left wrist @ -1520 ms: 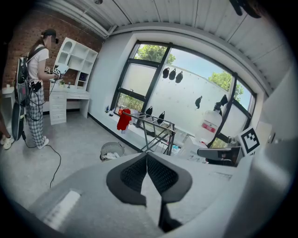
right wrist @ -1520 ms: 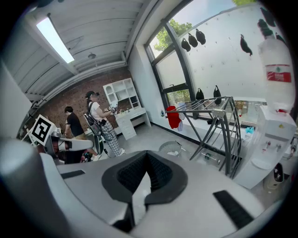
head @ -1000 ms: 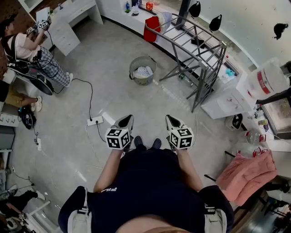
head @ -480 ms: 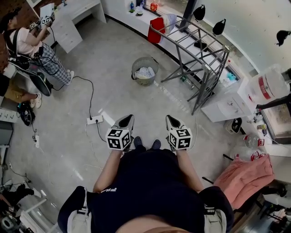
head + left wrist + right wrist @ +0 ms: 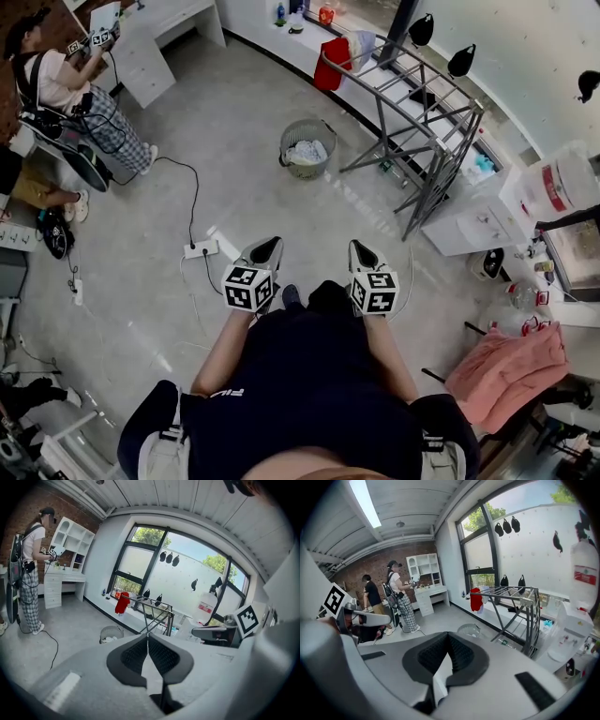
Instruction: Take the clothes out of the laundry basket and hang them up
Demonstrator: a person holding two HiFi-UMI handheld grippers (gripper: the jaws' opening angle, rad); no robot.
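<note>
A round grey wire laundry basket point(image 5: 307, 147) with pale clothes in it stands on the floor ahead, small in the left gripper view point(image 5: 110, 633) and the right gripper view point(image 5: 469, 630). Behind it is a grey metal drying rack point(image 5: 412, 103) with a red garment point(image 5: 330, 68) hung at its far end. My left gripper point(image 5: 267, 249) and right gripper point(image 5: 360, 251) are held side by side in front of my body, well short of the basket. Both are shut with nothing between the jaws.
A person point(image 5: 70, 94) with grippers stands by a white desk point(image 5: 155, 42) at the far left. A power strip point(image 5: 198, 249) and cable lie on the floor to my left. White units point(image 5: 469, 225), a water dispenser point(image 5: 558, 178) and a pink cloth point(image 5: 506, 361) are on the right.
I have moved forward a little: basket and rack sit slightly lower and to the right in the head view. Both grippers stay shut and empty.
</note>
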